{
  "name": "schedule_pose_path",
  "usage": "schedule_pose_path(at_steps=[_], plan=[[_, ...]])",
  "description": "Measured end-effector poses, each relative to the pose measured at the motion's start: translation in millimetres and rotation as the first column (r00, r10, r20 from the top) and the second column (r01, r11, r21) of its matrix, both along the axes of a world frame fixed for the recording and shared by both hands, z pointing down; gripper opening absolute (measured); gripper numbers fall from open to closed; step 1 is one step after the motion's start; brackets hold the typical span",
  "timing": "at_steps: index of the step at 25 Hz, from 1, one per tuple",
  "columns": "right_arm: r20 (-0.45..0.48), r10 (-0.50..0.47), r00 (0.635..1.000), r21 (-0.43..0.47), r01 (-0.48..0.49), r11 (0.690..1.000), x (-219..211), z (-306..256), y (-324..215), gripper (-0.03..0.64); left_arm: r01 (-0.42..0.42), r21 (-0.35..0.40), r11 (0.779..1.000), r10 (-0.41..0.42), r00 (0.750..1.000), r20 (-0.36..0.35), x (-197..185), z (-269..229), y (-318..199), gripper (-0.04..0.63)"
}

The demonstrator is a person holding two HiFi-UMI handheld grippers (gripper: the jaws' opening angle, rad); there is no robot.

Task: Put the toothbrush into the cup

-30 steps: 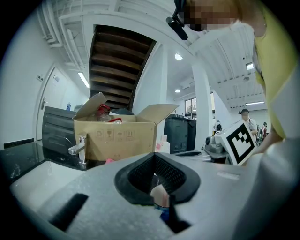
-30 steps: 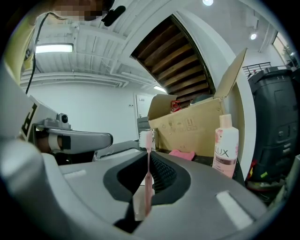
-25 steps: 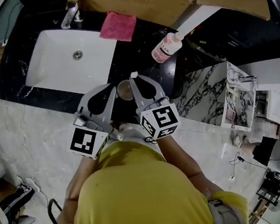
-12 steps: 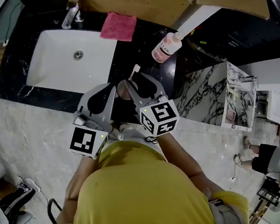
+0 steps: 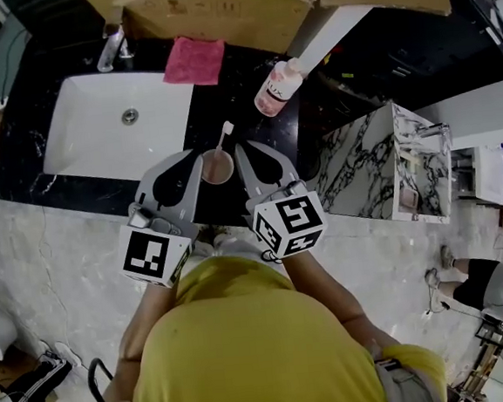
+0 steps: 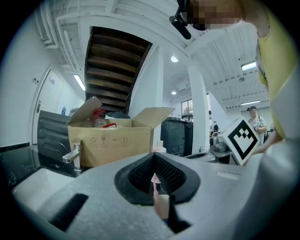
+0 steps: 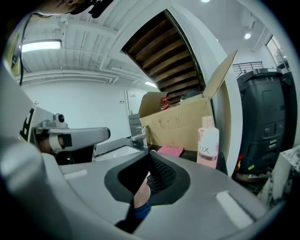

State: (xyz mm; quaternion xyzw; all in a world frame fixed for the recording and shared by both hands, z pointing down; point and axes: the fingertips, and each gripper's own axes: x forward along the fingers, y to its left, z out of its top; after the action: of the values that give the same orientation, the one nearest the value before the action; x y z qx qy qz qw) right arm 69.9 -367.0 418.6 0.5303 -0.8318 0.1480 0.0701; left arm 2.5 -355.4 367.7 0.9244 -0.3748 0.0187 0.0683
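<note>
Head view | white toothbrush (image 5: 225,136) leaning in cup (image 5: 217,167) | left tongs (image 6: 153,156), right tongs (image 7: 150,154) both closed, empty

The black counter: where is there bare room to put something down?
Bare: the strip between sink and bottle, in front of the pink cloth. Crowded: the front edge, where the cup with its toothbrush stands between left gripper and right gripper.

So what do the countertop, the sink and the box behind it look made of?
The countertop looks like polished dark stone, probably marble, given its pale veining. The sink seems glazed white ceramic: smooth, even, glossy. The box is plain brown cardboard, matte, with open flaps and printed handling symbols.
</note>
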Motion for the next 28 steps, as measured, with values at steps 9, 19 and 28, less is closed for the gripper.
schedule_pose_path(at_steps=[9, 19, 28], plan=[[-0.006, 0.143, 0.99, 0.242, -0.138, 0.96, 40.9, -90.7, -0.3, 0.011, 0.016, 0.149, 0.989, -0.016, 1.0, 0.003, 0.8, -56.8, -12.5, 0.005], [-0.025, 0.213, 0.977, 0.412, -0.184, 0.893, 52.4, -161.6, 11.4, 0.009, 0.072, 0.221, 0.973, -0.072, 0.997, -0.011, -6.2, -109.0, -15.5, 0.005], [-0.001, 0.214, 0.977, 0.399, -0.196, 0.896, 52.3, -156.7, 14.2, 0.009, 0.069, 0.216, 0.974, -0.068, 0.998, -0.012, -6.9, -108.2, -10.0, 0.005]])
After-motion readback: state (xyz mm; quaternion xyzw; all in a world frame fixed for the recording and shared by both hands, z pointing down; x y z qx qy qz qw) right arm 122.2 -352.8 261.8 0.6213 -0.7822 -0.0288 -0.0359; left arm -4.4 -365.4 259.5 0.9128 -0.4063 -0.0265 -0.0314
